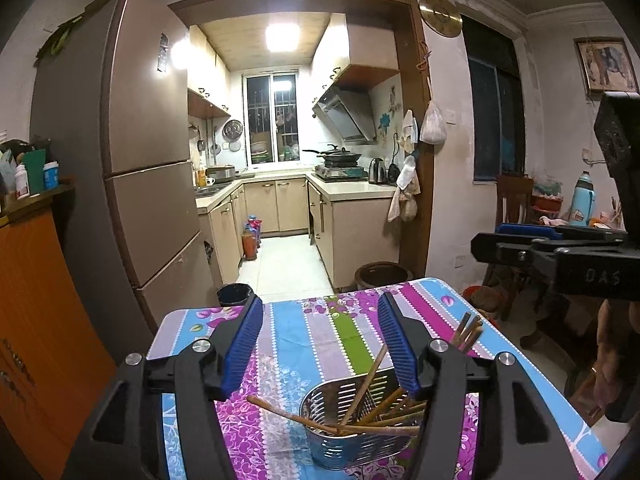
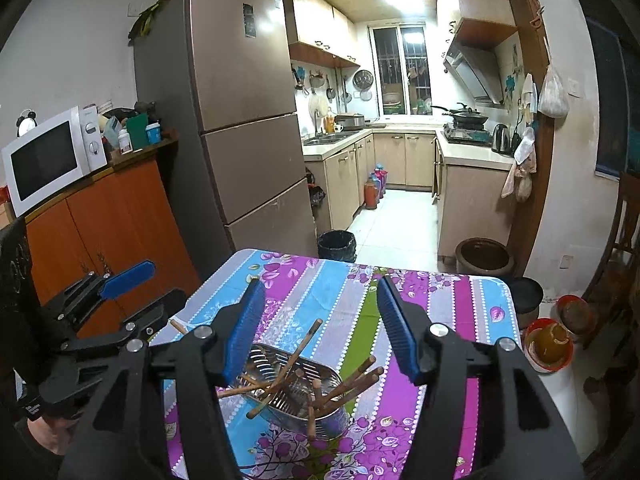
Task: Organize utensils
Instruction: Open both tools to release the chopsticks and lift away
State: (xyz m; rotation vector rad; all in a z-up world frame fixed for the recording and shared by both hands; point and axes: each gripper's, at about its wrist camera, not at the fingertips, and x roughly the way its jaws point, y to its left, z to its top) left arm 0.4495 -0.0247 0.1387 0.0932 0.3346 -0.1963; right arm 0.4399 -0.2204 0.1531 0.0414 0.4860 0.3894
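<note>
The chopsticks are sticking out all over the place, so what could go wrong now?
1. The chopsticks lean every which way in the metal holder; bumping one could flick it onto the tablecloth.
2. The holder looks light, so a push on its rim might tip it.
3. Both pairs of open fingers hover close together and might collide.

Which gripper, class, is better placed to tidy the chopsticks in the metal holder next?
Probably the right gripper: open, with the metal holder and splayed chopsticks centred below its jaws. From the left gripper, the holder sits off toward one finger.
</note>
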